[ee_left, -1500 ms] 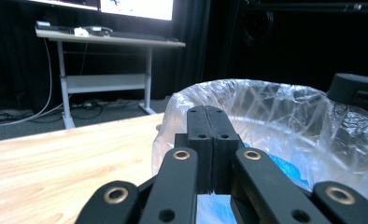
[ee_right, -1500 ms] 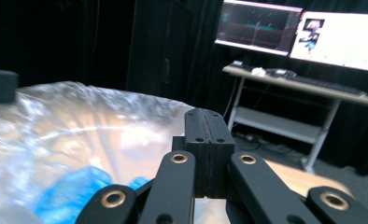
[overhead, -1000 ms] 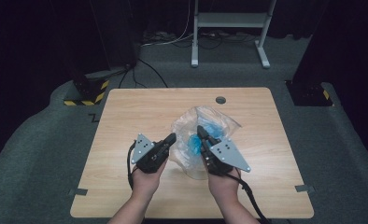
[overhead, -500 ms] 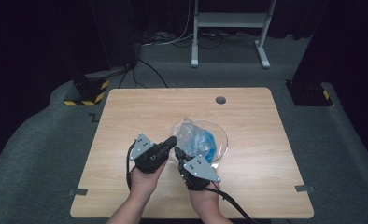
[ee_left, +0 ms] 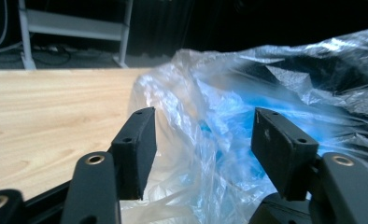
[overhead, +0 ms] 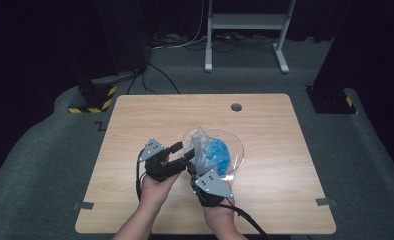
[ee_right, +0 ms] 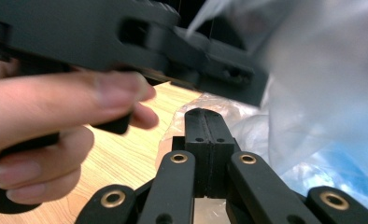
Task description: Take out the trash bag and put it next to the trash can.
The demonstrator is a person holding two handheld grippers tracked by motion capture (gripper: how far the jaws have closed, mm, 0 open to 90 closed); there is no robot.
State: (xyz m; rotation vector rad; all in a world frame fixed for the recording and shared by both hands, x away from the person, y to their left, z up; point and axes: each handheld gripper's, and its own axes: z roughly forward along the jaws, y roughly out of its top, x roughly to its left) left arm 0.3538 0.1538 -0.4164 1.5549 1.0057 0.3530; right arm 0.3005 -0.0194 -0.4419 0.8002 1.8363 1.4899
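I have a clear plastic bag with something blue inside it, lying mid-desk just right of centre, its film bunched up and spreading out to the right. My left hand-held gripper stands wide apart with crumpled film and the blue contents between its jaws, not pinched. My right hand-held gripper has its jaws pressed flat together; I cannot tell whether any film is caught between them, though the bag lies just behind and beside the tips.

The risks I see from here:
- The two tools sit almost touching at the bag's near-left edge; closing the left could knock it against the right.
- The film is thin and slippery. If the left closes on several loose folds, I judge it may seize the contents too, or let the film slide free.
- Pulling the two apart sharply could tear the bag or drag it across the wooden desk.
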